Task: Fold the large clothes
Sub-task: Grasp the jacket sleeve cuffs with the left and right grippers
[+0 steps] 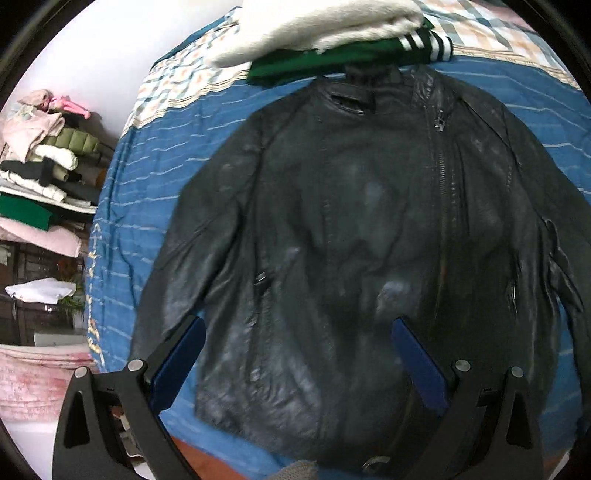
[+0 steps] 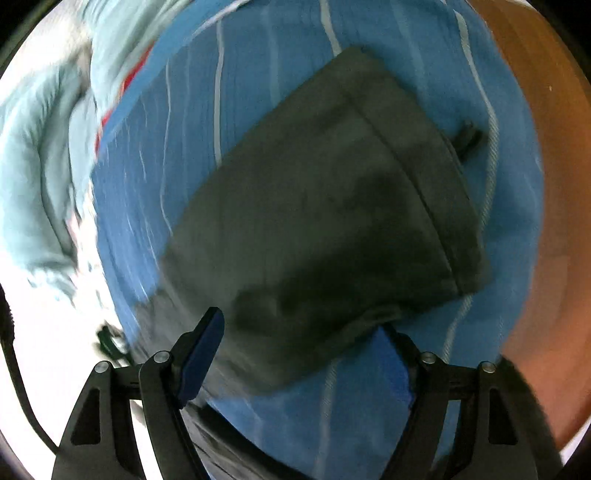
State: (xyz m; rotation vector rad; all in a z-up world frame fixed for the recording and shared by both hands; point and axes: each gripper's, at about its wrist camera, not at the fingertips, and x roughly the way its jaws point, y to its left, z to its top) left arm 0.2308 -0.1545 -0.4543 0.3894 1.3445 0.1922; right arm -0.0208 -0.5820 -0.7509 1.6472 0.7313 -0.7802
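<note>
A black leather jacket (image 1: 354,229) lies spread front-up on a blue striped bedspread (image 1: 155,184), collar far, zipper right of centre, sleeves down both sides. My left gripper (image 1: 297,328) is open above the jacket's lower body and holds nothing. In the blurred right wrist view a dark sleeve end (image 2: 325,206) of the jacket lies on the blue bedspread (image 2: 258,74). My right gripper (image 2: 301,325) is open just over the near edge of that sleeve, with nothing between its blue pads (image 2: 201,354).
Folded white (image 1: 317,26) and green striped (image 1: 354,55) clothes sit on the bed beyond the collar. A shelf with stacked clothes (image 1: 40,166) stands at the left. A pale teal quilt (image 2: 40,166) lies left of the sleeve, and brown floor (image 2: 554,184) lies right of the bed.
</note>
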